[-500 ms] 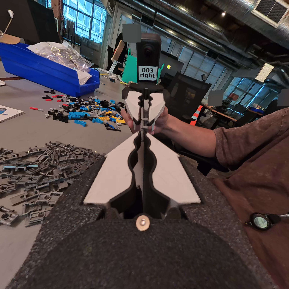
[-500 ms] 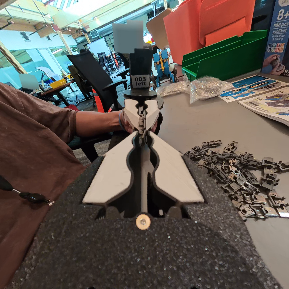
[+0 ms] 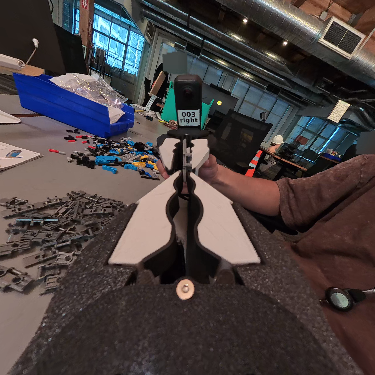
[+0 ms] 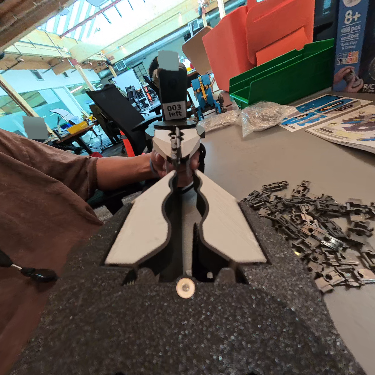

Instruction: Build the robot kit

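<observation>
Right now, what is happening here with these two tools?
A person holds a gripper in each hand, tip to tip. The fingers of the left gripper pinch a small grey piece; whether the right gripper grips it too is unclear. A heap of grey pieces lies on the table.

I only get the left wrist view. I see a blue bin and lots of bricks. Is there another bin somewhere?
Observer: Yes, the right wrist view shows a green bin at the far side of the table.
Operator: Cool! Is anything built already?
Observer: A blue toy model with wheels stands left of that bin.
Operator: What's in front of the bin?
Observer: Crinkly clear plastic bags lie on the table there.
</observation>
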